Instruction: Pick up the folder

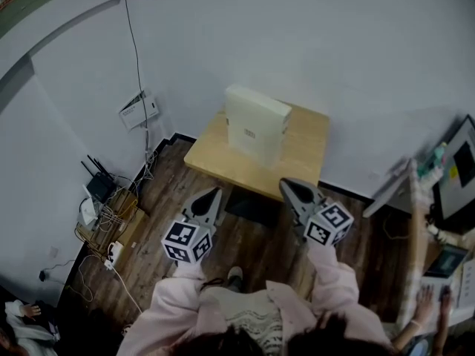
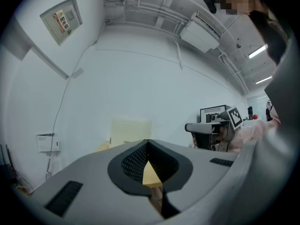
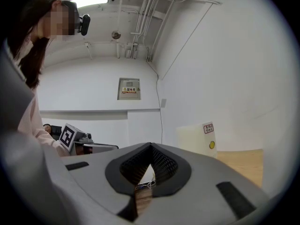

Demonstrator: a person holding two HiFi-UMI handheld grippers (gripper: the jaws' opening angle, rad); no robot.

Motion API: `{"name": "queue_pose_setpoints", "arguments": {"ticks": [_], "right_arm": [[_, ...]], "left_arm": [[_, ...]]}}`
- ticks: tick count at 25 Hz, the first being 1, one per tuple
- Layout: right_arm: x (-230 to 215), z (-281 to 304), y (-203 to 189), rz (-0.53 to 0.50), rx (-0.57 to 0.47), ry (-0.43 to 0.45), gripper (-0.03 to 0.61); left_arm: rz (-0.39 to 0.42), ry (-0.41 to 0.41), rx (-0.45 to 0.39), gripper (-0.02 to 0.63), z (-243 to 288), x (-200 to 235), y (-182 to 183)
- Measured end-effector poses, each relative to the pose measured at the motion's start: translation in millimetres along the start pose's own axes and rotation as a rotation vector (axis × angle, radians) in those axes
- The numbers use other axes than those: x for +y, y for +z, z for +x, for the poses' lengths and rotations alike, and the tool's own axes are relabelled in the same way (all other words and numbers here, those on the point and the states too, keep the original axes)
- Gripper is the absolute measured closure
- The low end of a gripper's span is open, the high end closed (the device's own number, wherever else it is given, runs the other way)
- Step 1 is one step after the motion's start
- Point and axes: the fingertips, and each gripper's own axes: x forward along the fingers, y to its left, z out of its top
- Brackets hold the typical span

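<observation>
1. Progress: the pick-up is at the approach stage. Nothing is grasped, and the folder stands untouched on the table.
2. Left gripper: jaws pressed together with nothing between them. It is held level, short of the table's near edge and pointing toward the folder.
3. Right gripper: jaws likewise closed on nothing. It is held level, beside the left one and just short of the table's near edge.
4. Outstanding, in my judgement: close the gap, part the jaws, grip the folder and raise it clear. Which gripper takes it cannot be told.
5. Folder, position: upright on the table's left half, toward the wall and apart from both grippers.
6. Folder, appearance: a thick, cream, box-type file with a broad plain face. The right gripper view shows a small red-bordered label and a yellow dot on its narrow spine. It looks rigid and free-standing, so a careless push could tip it.
</observation>
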Motion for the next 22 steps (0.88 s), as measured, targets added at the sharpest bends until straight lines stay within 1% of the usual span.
{"name": "queue_pose_setpoints", "arguments": {"ticks": [13,22], "right_arm": [[-35,38,-5,-0.025,0.026,-0.073,0.589],[-58,60,-9,-0.016,0.028,-0.117,0.588]], "left_arm": [[-0.005,-0.057,-0.003,0.617,47,46,5],[-0.002,-0.106,0.008,0.617,78,69,4]]}}
